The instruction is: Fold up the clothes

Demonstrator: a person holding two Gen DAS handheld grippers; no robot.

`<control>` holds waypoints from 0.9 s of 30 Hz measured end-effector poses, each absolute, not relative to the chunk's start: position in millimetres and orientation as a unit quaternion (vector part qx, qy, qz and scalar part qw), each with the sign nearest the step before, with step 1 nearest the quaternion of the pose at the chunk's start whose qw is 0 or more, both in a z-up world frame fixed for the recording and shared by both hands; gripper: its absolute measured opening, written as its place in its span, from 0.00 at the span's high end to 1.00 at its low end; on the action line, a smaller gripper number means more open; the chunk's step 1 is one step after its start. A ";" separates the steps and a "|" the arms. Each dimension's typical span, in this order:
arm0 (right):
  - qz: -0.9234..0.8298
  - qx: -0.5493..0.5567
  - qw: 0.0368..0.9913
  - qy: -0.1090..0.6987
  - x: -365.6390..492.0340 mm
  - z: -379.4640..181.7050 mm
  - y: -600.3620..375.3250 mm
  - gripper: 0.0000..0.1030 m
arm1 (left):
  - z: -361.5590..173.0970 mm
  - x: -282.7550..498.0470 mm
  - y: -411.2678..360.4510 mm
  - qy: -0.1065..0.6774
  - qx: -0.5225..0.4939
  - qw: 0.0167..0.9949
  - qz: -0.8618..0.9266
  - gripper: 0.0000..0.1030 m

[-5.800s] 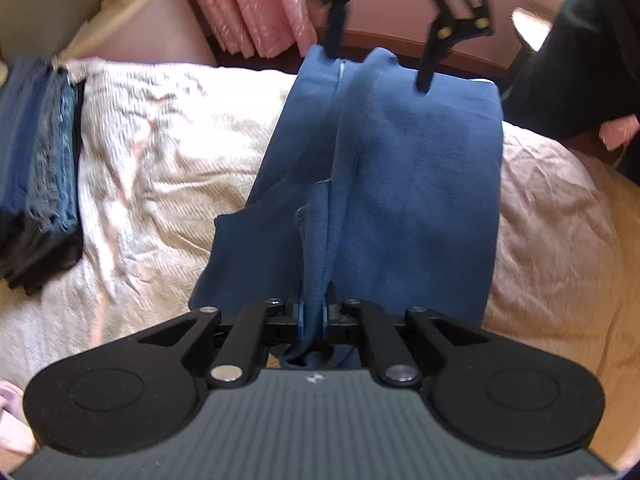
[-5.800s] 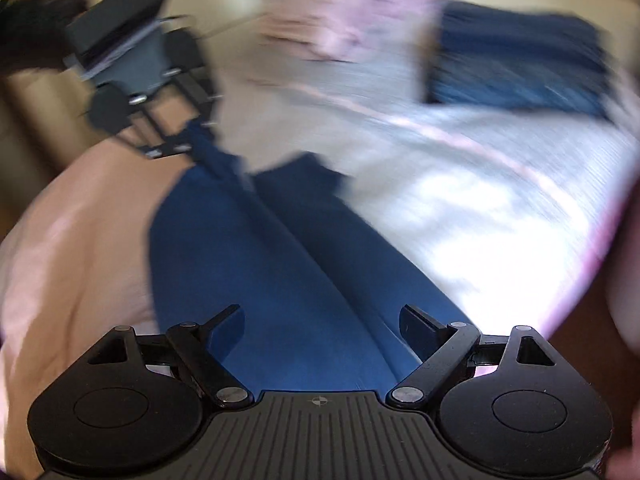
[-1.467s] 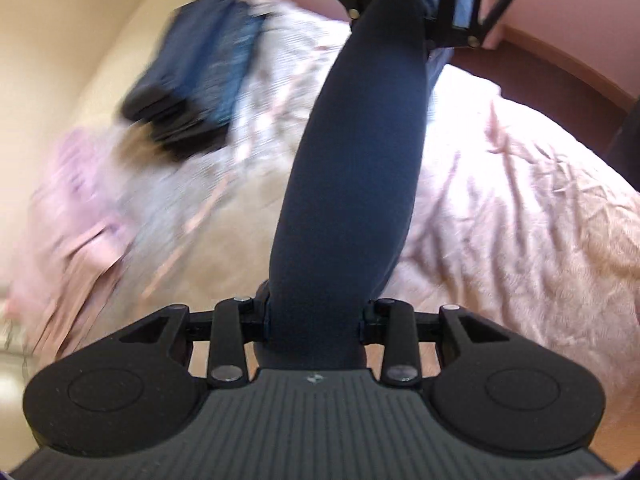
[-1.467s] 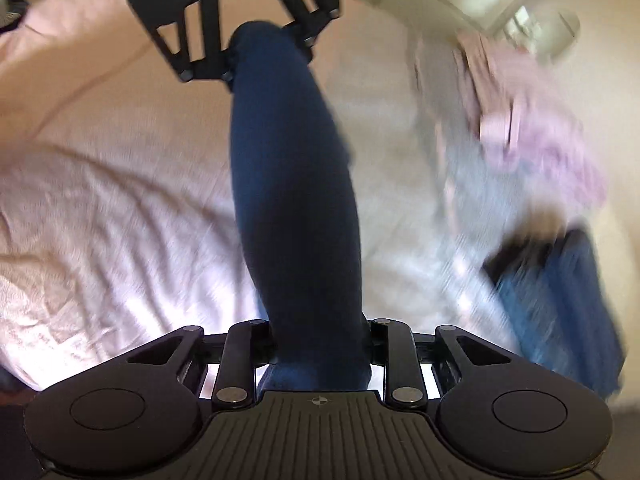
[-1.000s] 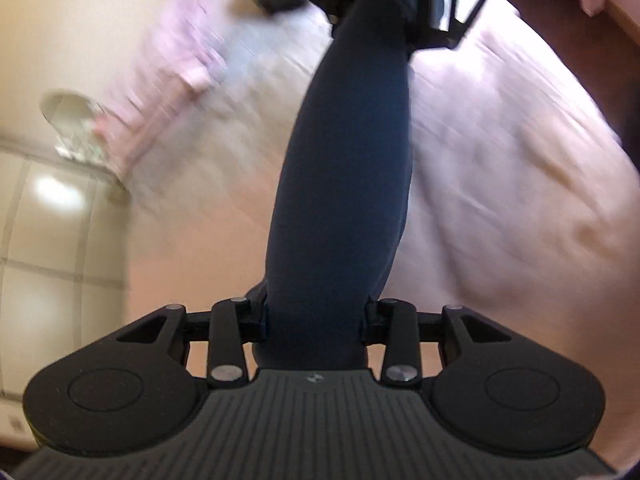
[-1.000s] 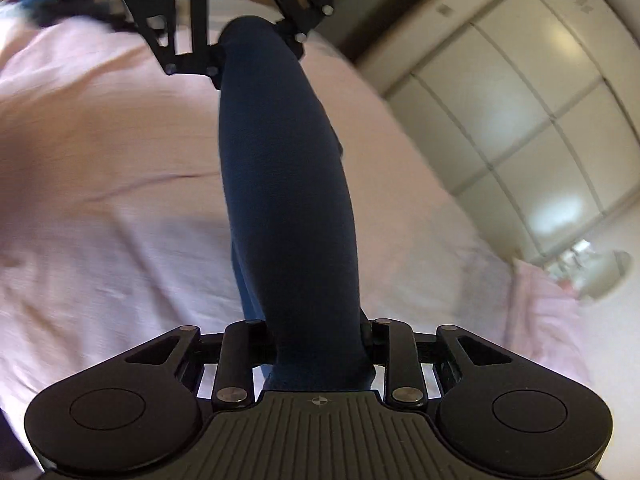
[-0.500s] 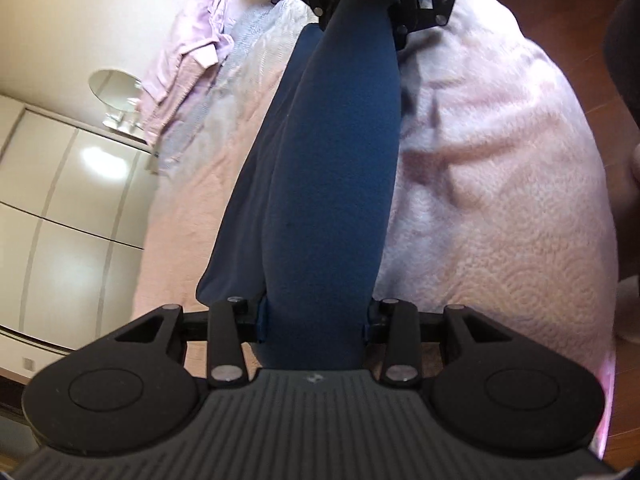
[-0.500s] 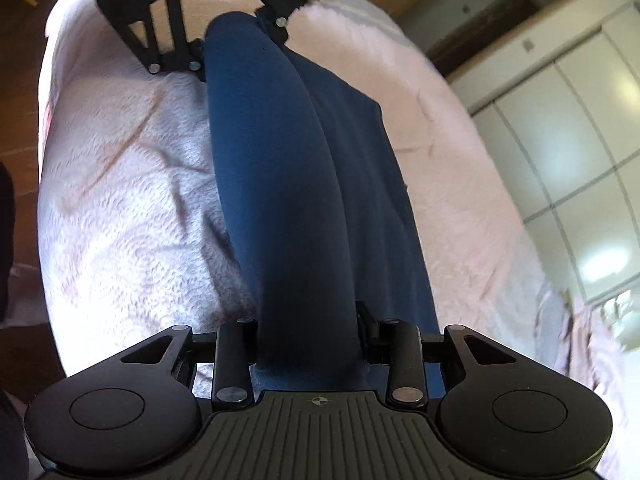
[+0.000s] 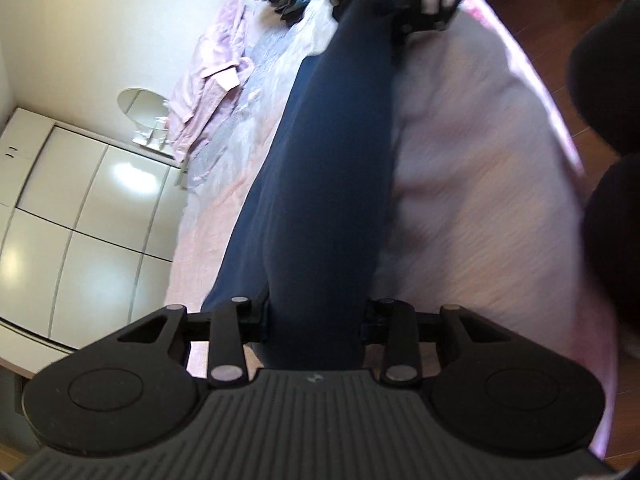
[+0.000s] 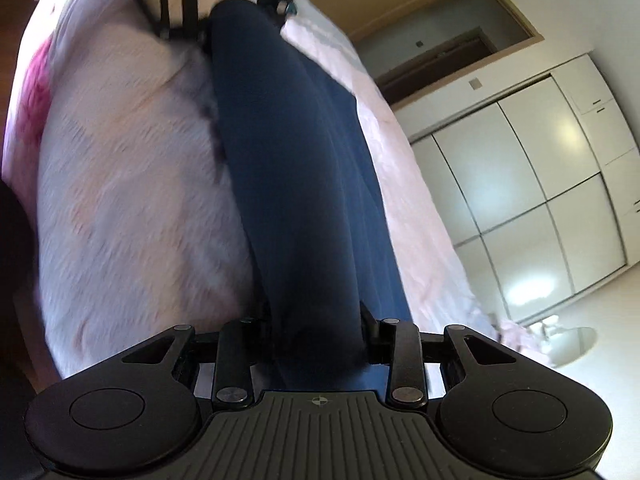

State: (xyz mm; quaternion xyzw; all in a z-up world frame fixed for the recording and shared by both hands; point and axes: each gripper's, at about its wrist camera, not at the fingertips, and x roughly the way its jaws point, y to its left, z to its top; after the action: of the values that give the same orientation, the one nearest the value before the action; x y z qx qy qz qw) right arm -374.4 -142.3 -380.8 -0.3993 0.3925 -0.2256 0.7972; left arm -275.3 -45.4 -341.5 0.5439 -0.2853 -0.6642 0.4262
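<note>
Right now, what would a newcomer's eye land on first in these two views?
A dark blue garment stretched as a thick band down the middle, clamped at one end by the left hand-held gripper and at the other by the right hand-held gripper. Beneath it lies a pale pink bedspread, with white wardrobe doors beyond.

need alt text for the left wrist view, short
The left claw grips one end of a dark blue garment stretched toward the right claw at the far end, above a bed with a pale pink cover. White wardrobe doors and pink clothes are at left.
</note>
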 end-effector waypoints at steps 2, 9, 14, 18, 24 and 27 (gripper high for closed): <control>-0.229 -0.420 0.782 0.399 -382.7 -376.2 -143.0 0.67 | -342.9 -284.7 -32.5 -0.294 0.553 0.420 -0.656 0.69; -0.294 -0.346 0.759 0.466 -436.3 -395.3 -182.7 0.80 | -358.4 -286.1 -21.0 -0.299 0.567 0.433 -0.634 0.65; -0.360 -0.303 0.747 0.470 -474.5 -379.4 -195.9 0.86 | -339.7 -276.5 -7.8 -0.284 0.564 0.434 -0.643 0.57; -0.394 -0.297 0.754 0.433 -481.8 -359.1 -197.6 0.84 | -316.4 -251.2 10.1 -0.235 0.553 0.440 -0.667 0.58; -0.381 -0.261 0.814 0.353 -444.2 -317.0 -203.7 0.29 | -261.7 -194.3 -16.5 -0.114 0.494 0.508 -0.696 0.58; -0.353 -0.223 0.850 0.321 -409.5 -299.4 -219.2 0.29 | -238.3 -173.7 -50.5 -0.052 0.456 0.535 -0.710 0.58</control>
State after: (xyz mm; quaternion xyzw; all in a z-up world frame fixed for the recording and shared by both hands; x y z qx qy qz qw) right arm -409.5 -219.2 -299.4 -0.2228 0.3210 -0.3533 0.8500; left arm -173.7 -50.5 -238.3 0.4561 -0.0524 -0.7095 0.5346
